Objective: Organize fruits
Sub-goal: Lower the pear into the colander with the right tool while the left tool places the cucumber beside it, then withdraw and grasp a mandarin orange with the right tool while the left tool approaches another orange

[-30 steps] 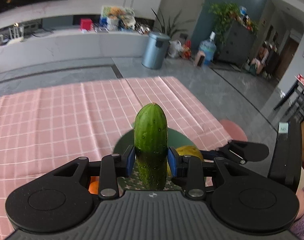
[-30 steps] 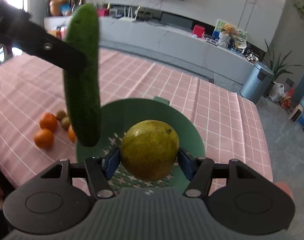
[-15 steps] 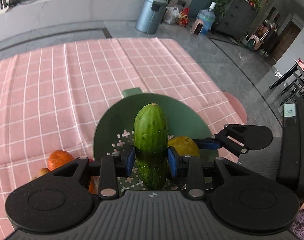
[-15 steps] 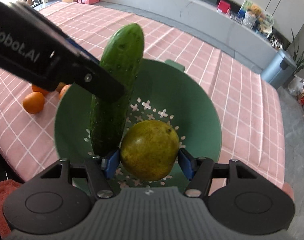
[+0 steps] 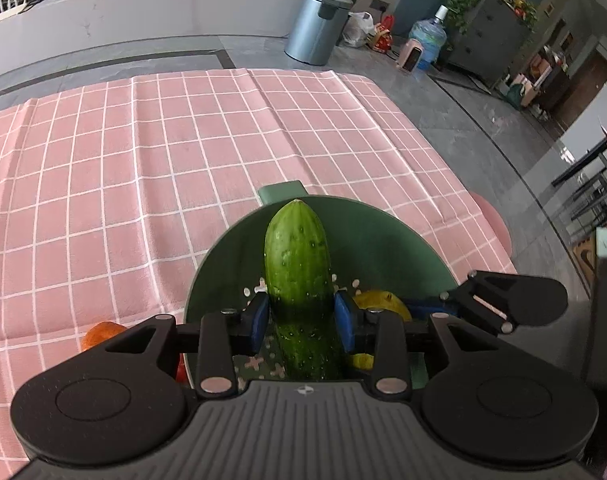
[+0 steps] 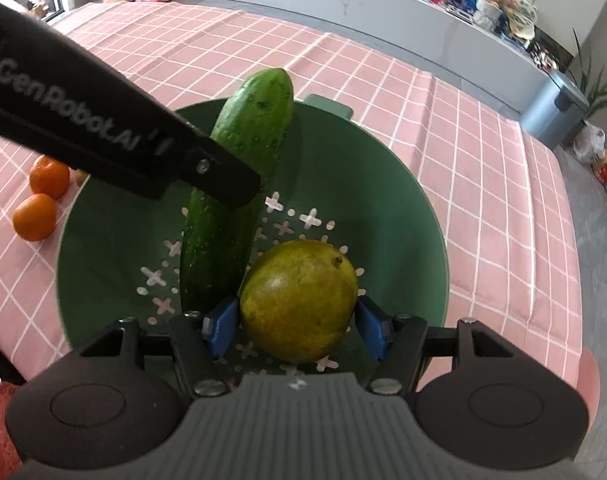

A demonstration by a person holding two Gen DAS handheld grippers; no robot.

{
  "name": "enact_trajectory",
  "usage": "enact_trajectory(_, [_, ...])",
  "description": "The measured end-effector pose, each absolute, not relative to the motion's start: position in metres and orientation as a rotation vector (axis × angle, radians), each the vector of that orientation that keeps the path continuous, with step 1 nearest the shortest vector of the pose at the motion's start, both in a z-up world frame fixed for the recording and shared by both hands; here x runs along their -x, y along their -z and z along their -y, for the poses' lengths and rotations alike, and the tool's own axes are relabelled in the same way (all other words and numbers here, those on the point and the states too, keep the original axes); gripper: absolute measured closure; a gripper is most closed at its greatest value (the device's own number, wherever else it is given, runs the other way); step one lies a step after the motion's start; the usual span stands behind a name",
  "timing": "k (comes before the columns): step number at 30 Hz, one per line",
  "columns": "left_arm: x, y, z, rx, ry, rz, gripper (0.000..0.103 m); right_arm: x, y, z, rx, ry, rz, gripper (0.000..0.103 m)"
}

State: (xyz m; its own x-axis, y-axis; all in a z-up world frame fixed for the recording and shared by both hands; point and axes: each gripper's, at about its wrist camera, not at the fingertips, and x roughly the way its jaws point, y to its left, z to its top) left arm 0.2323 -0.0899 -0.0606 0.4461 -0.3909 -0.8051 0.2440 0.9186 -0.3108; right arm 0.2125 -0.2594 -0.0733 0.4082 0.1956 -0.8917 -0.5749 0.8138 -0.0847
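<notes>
My left gripper point(image 5: 301, 316) is shut on a green cucumber point(image 5: 297, 264), held low inside the green colander bowl point(image 5: 383, 236). In the right wrist view the cucumber point(image 6: 239, 184) leans with its lower end near the bowl's perforated bottom point(image 6: 311, 218). My right gripper point(image 6: 297, 322) holds a yellow-green pear point(image 6: 299, 298) between its blue pads, low in the same bowl point(image 6: 383, 184). The pear shows partly behind the left gripper point(image 5: 377, 302). The left gripper's body point(image 6: 103, 136) crosses the right wrist view.
The bowl stands on a pink checked tablecloth point(image 5: 143, 160) near its right edge. Two oranges point(image 6: 43, 196) lie on the cloth left of the bowl; one shows in the left wrist view point(image 5: 101, 332). A bin point(image 5: 317, 24) and a water jug stand on the floor beyond.
Both grippers have come down into the bowl with their fruit. The cucumber has tilted and sunk toward the bottom, and the pear sits lower beside it.
</notes>
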Motion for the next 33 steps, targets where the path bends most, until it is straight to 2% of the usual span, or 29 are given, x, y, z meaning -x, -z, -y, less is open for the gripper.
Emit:
enact_trajectory(8, [-0.227, 0.070, 0.090, 0.157, 0.385, -1.071, 0.063, -0.207, 0.070, 0.252, 0.452, -0.483, -1.021, 0.043])
enact_trajectory(11, [-0.220, 0.066, 0.088, 0.159, 0.383, -1.068, 0.063, -0.200, 0.060, 0.248, 0.472, -0.464, -0.977, 0.037])
enact_trajectory(12, [-0.217, 0.063, 0.088, 0.156, 0.387, -1.062, 0.063, -0.198, 0.056, 0.248, 0.483, -0.460, -0.961, 0.031])
enact_trajectory(18, [-0.189, 0.038, 0.082, 0.073, 0.378, -0.997, 0.063, -0.179, 0.038, 0.243, 0.516, -0.427, -0.898, 0.028])
enact_trajectory(29, [-0.130, -0.002, 0.045, -0.035, 0.291, -0.900, 0.062, -0.124, 0.013, 0.229, 0.272, -0.364, -0.817, 0.027])
enact_trajectory(33, [-0.112, -0.007, 0.030, -0.069, 0.243, -0.885, 0.058, -0.108, 0.014, 0.221, 0.165, -0.366, -0.802, 0.022])
